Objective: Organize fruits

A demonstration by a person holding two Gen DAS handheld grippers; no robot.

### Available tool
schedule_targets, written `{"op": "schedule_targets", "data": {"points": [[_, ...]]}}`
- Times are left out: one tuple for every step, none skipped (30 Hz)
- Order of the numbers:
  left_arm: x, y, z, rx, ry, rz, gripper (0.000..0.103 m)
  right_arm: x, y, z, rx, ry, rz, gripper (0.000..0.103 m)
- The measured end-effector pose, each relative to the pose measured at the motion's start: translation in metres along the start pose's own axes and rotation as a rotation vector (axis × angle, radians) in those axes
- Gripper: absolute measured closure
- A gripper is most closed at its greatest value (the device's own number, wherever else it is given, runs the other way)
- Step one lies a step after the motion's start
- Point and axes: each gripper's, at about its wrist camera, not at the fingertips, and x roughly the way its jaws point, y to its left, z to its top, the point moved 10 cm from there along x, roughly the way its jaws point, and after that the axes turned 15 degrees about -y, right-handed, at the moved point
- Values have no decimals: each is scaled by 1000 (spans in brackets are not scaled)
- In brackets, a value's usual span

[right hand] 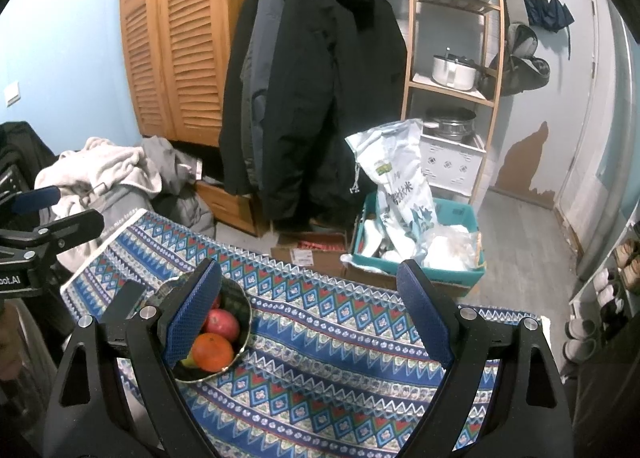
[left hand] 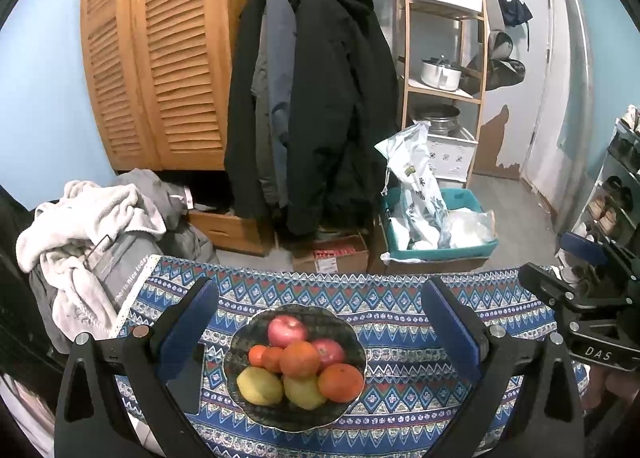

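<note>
While both my tongs, left [left hand: 318,332] and right [right hand: 308,312], gape empty, I centre left over the bowl [left hand: 240,338], lower frame, gripping the top orange [left hand: 299,358] gently

Even, cool indoor light, seemingly from overhead; shadows soft; no strong glare; heavy fisheye bending with black corners; centres fairly sharp, edges smeared; dark coats [left hand: 316,97] lose detail.
</note>
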Motion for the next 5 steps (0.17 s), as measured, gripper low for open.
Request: {"op": "schedule_targets", "data": {"points": [[0, 0, 0, -1, 0, 0, 1, 0, -1, 0, 1, 0, 1, 15], [0, 0, 0, 0, 1, 2, 1, 0, 0, 0, 0, 0, 1, 15], [1, 0, 0, 3, 0, 5, 1, 0, 0, 0, -1, 0, -1, 15], [1, -1, 0, 7, -2, 8, 1, 0, -1, 0, -2, -1, -1, 15], [0, -1, 0, 11, -4, 8, 1, 0, -1, 0, -1, -1, 0, 15]]}}
